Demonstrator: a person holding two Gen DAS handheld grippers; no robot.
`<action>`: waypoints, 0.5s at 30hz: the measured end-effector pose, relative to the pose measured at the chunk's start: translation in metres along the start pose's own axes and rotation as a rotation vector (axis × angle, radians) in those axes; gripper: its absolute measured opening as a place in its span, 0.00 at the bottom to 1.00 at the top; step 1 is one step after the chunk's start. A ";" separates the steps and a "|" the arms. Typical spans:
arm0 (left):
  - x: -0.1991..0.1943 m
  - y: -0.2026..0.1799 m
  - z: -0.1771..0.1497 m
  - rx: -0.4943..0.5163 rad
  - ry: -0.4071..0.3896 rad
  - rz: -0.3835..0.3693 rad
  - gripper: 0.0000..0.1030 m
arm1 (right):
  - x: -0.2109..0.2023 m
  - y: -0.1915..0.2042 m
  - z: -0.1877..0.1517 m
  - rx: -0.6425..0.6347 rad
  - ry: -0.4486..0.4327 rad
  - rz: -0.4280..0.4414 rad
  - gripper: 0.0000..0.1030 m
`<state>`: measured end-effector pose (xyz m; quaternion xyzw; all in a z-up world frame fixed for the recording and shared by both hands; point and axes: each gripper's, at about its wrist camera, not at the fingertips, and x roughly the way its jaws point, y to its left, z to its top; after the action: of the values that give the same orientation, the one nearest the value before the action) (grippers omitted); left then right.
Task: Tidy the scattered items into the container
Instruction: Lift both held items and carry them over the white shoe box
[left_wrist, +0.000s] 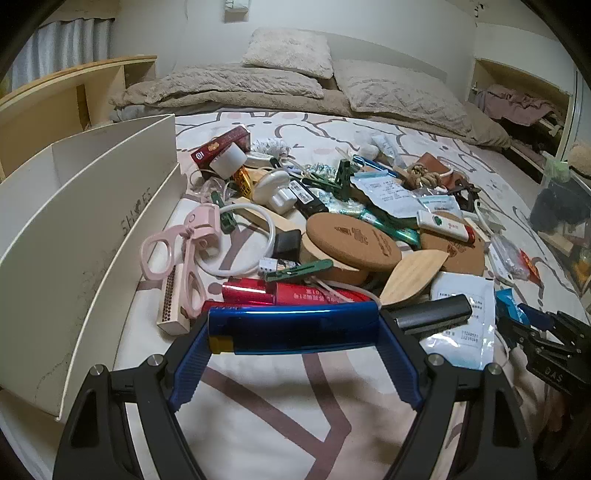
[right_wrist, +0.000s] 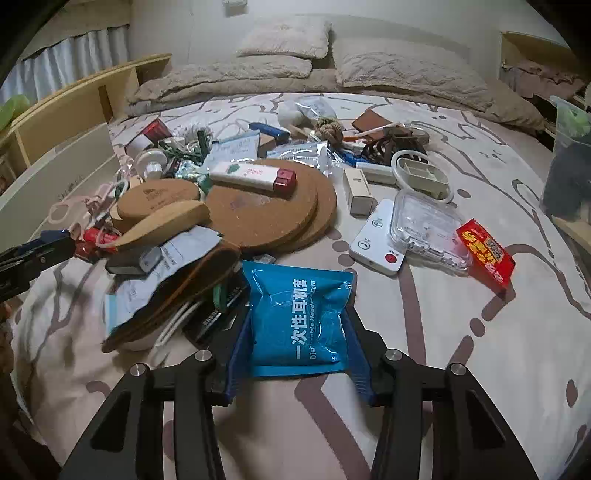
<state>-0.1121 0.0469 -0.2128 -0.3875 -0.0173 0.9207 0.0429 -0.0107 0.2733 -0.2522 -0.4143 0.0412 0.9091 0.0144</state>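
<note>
Blue foil packet (right_wrist: 299, 325), printed with white characters: nearest item in the right wrist view, held between the blue fingers (right_wrist: 360, 365) of the right tool (right_wrist: 297, 354), which is closed partway onto its two side edges. Its lower edge lies over the bedsheet (right_wrist: 461, 332); whether it touches cannot be told.

Blue metallic bar (left_wrist: 295, 328): nearest item in the left wrist view, lying crosswise between the fingers of the left tool (left_wrist: 295, 332), spread wide and clamped on its two ends. A yellow patch shows at its left end; the underside is hidden.

Container (left_wrist: 74, 236): white, open-topped, with upright dividers, standing on the bed at the left edge of the heap, beside the left tool. Faint lettering on one wall; the near end is cut off by the frame.

Scattered items, heaped on the bedsheet beyond both tools:
- pink eyelash curler (left_wrist: 184, 251), just beside the container
- cork coasters (right_wrist: 266, 210), stacked and overlapping
- white tube with red cap (right_wrist: 255, 176), resting on the coasters
- red packet (right_wrist: 485, 253), apart at right
- clear plastic case (right_wrist: 428, 229), partly covering a white device

Much of the heap overlaps and is hard to make out.
</note>
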 end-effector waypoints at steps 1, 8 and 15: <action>-0.001 0.001 0.001 -0.001 -0.002 -0.001 0.82 | -0.002 0.001 0.000 0.001 -0.003 -0.001 0.47; -0.008 0.003 0.005 -0.005 -0.021 -0.003 0.82 | -0.011 0.006 0.002 0.005 -0.017 -0.019 0.47; -0.020 0.004 0.010 -0.003 -0.050 -0.011 0.82 | -0.029 0.007 0.010 0.021 -0.059 -0.031 0.47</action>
<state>-0.1055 0.0411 -0.1914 -0.3641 -0.0219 0.9299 0.0468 0.0001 0.2671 -0.2233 -0.3877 0.0437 0.9201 0.0340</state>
